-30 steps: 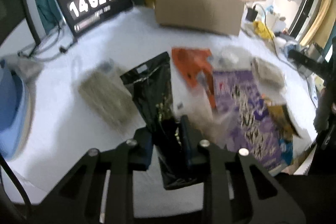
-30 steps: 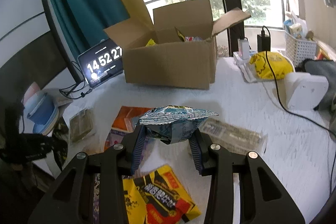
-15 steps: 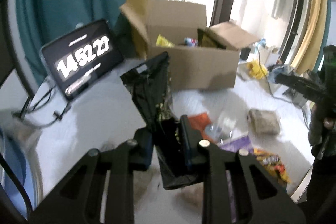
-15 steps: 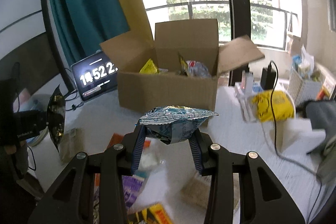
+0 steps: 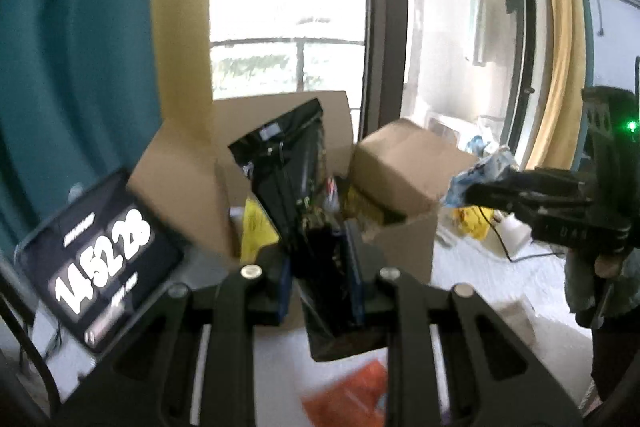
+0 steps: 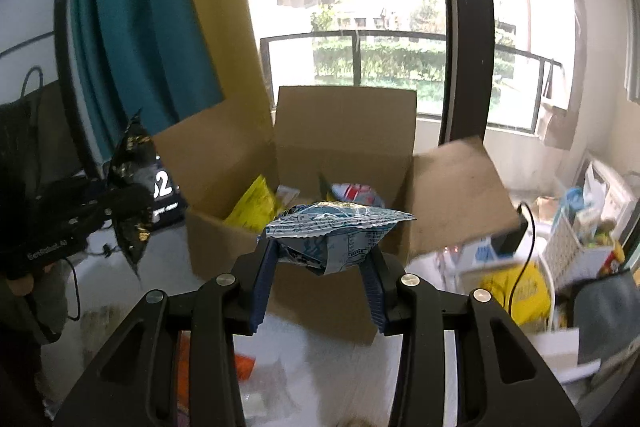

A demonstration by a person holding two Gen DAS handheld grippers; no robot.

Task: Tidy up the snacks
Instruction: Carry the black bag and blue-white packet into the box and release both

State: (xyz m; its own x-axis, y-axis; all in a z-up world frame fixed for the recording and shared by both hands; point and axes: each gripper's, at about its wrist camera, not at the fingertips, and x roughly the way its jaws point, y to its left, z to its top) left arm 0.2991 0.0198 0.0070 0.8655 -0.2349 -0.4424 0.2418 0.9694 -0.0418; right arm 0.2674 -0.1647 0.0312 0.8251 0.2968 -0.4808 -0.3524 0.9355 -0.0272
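I am holding two snacks in the air in front of the cardboard box point(image 6: 304, 239). My left gripper point(image 5: 320, 259) is pinching the black snack bag point(image 5: 288, 163), with its fingers pressed almost together on the lower part of the bag, so the bag is standing up in front of the open box. My right gripper point(image 6: 320, 263) is clamping the blue and white packet point(image 6: 332, 231) between its blue pads, with the fingers partly spread around the puffy pack.

The box is already containing some snacks: I am seeing a yellow bag point(image 6: 256, 203) and a red and white pack point(image 6: 356, 193) inside. So I judge that the task is partly done. The two packs in my grippers are not yet inside the box. On the white table point(image 6: 320, 359), an orange packet point(image 5: 352, 395) is lying below, and some blurred packs near it are waiting too.
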